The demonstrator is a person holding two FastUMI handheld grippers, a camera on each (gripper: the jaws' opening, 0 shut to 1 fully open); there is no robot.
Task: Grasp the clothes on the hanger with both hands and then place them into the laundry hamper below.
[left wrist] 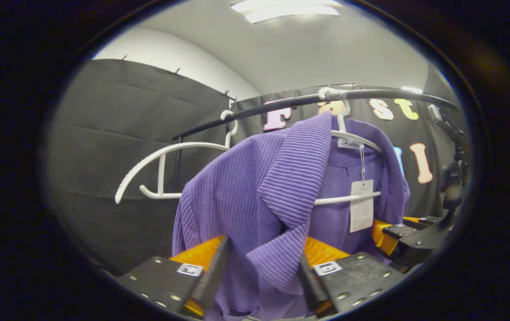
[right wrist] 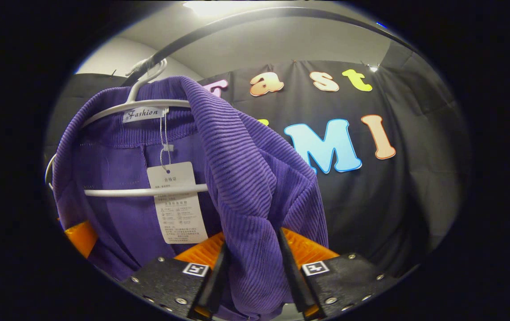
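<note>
A purple ribbed garment (left wrist: 246,187) hangs on a white hanger (left wrist: 348,198) from a black rail (left wrist: 281,104), with a paper tag (left wrist: 361,207) at its neck. My left gripper (left wrist: 261,261) is shut on the folded front edge below the collar. In the right gripper view the same garment (right wrist: 246,169) hangs from the hanger (right wrist: 148,191) with its tag (right wrist: 179,203), and my right gripper (right wrist: 255,256) is shut on the other front edge, cloth filling the gap between its fingers. The right gripper (left wrist: 404,238) also shows at the far right of the left gripper view.
An empty white hanger (left wrist: 161,171) hangs on the rail to the left of the garment. A dark stand with a device (left wrist: 453,178) rises at the far right. Black cloth walls close the booth behind the rail.
</note>
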